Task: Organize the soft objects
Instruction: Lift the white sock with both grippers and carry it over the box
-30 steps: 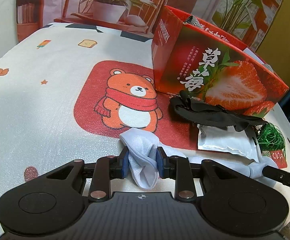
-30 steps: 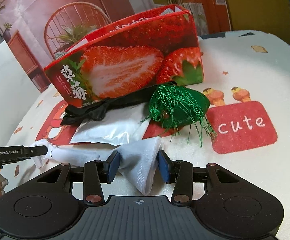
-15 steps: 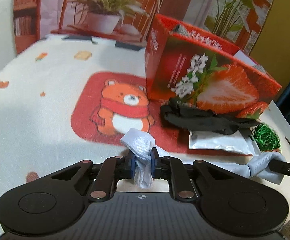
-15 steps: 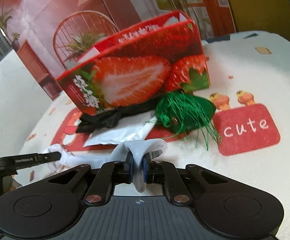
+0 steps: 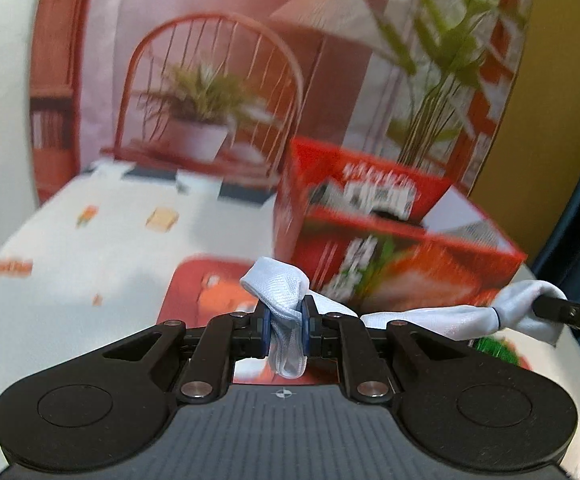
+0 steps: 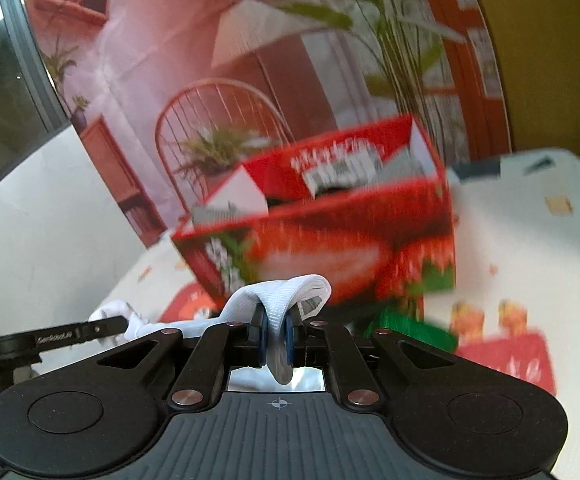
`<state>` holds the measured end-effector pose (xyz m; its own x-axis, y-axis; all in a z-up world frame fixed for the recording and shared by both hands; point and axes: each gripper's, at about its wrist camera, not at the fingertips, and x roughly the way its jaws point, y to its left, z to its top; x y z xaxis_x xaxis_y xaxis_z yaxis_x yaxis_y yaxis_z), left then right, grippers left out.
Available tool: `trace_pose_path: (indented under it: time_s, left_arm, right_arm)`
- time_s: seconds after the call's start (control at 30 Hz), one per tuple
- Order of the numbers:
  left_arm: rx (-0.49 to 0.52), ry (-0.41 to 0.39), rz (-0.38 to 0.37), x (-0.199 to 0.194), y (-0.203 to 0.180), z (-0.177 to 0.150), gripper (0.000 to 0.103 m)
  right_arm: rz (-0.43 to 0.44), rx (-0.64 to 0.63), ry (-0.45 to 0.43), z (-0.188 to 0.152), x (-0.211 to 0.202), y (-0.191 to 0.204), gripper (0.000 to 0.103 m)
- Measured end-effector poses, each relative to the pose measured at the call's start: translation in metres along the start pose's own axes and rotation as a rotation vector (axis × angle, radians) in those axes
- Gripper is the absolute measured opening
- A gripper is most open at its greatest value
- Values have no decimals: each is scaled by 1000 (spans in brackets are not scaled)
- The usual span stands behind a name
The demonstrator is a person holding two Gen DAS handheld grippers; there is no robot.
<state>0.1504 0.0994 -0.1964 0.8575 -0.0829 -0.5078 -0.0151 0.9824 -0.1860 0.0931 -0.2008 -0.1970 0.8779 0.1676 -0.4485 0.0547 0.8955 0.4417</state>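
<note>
A long white sock [image 5: 286,300] hangs stretched between both grippers, lifted off the table. My left gripper [image 5: 285,330] is shut on one end of it. The other end runs right to the right gripper's finger [image 5: 562,309]. In the right wrist view my right gripper [image 6: 277,334] is shut on the white sock [image 6: 278,298], and the left gripper's finger [image 6: 70,334] holds the far end at the left. The open red strawberry box [image 5: 374,240] stands just behind the sock, its open top [image 6: 342,178] showing. Both views are blurred.
A green tasselled thing [image 6: 414,330] lies in front of the box, seen also as the green tassel [image 5: 494,348] under the sock. The cartoon-print tablecloth [image 5: 102,264] covers the table. A printed backdrop [image 5: 210,80] with chair and plants hangs behind it.
Both grippers closed on the sock's ends and rose with it, pitching upward. The sock left the table and now stretches between them; the box's open top came into view.
</note>
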Motion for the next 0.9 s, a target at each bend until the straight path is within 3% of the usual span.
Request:
trace_pose_path:
  time_s: [0.27,0.5,0.7,0.9]
  left_arm:
    - [74,-93,-41,14,-38,64,15]
    - [200,-113,-19,55,-74,98,15]
    - [243,-47,0,107,-90,117,15]
    - [231,60,-18,151,-90,114,15]
  right_arm:
    - [-47,-52,-55,70,14,-17,8]
    - [-138,-110,-70,119,44,-30,8]
    - [-208,-190,-47,151,85,-37,8]
    - [-257,-245,9,160,130,-48,8]
